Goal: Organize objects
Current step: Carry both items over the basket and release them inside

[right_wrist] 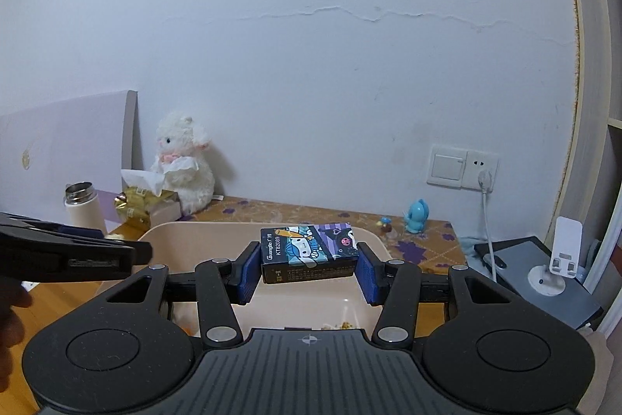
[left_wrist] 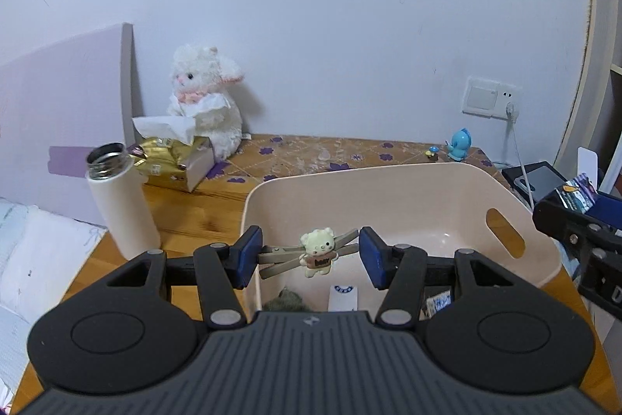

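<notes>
A pale pink bin (left_wrist: 388, 170) stands on the wooden table, just in front of both grippers. My left gripper (left_wrist: 309, 255) is over the bin's near left side, shut on a beige hair clip with a cream bear (left_wrist: 318, 251) that spans the gap between its blue pads. My right gripper (right_wrist: 309, 263) is above the bin (right_wrist: 194, 226), shut on a small cartoon-printed box (right_wrist: 309, 249) held level. That box and gripper also show at the right edge of the left wrist view. In the bin lie a white item (left_wrist: 342, 295) and a grey fuzzy thing (left_wrist: 287, 300).
An open white flask (left_wrist: 120, 205), a gold tissue pack (left_wrist: 175, 158) and a white plush (left_wrist: 206, 104) stand back left. A blue figurine (left_wrist: 460, 142) sits near the wall socket (left_wrist: 490, 98). A white phone stand (right_wrist: 559, 255) is at the right, bedding (left_wrist: 39, 259) at the left.
</notes>
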`<state>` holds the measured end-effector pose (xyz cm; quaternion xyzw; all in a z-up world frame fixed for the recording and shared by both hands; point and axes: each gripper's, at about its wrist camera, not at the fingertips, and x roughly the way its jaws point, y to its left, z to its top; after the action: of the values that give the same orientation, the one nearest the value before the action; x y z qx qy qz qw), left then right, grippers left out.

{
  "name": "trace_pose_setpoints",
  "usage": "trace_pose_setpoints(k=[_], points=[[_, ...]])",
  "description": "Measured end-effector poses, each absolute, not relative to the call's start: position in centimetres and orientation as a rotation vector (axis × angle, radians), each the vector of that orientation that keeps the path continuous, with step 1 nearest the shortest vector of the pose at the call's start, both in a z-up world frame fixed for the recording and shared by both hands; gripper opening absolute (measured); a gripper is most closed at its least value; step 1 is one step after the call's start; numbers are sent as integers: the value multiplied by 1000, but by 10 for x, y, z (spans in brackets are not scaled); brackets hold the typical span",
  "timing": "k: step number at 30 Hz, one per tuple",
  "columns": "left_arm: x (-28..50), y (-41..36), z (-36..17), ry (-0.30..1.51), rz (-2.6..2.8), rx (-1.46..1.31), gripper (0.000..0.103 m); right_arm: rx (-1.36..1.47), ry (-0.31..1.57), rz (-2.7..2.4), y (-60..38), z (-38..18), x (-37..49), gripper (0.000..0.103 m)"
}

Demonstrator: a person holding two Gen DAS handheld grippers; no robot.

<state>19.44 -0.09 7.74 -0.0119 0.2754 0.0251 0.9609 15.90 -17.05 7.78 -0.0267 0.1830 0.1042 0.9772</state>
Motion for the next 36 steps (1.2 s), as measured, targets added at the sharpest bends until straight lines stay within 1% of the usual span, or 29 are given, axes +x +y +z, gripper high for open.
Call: trace_pose_setpoints(k=[10, 19, 26, 27, 29, 31, 33, 34, 36], points=[[244, -23, 47, 682, 9, 64, 57, -59, 460, 175, -158, 58, 203, 47], [276, -34, 5, 846, 9, 98, 57, -65, 617, 142, -153, 21, 237, 47], [280, -33, 5, 878, 5, 103, 57, -88, 702, 138, -148, 2, 247, 48], [280, -32, 6, 876, 2, 96, 59, -84, 703, 139, -148, 2, 247, 55], [279, -30, 8, 880, 1, 78, 68, -76, 696, 137, -150, 4, 244, 57], [278, -29, 11, 877, -10, 64, 69, -67, 693, 131, -152, 8, 243, 61], [276, -29, 15, 873, -8, 61, 75, -57, 689, 124, -156, 12, 240, 65], [274, -28, 17, 863, 2, 63, 81, -54, 687, 121, -157, 14, 239, 66], [270, -27, 23, 842, 0, 52, 85, -47, 681, 113, -160, 19, 235, 70]])
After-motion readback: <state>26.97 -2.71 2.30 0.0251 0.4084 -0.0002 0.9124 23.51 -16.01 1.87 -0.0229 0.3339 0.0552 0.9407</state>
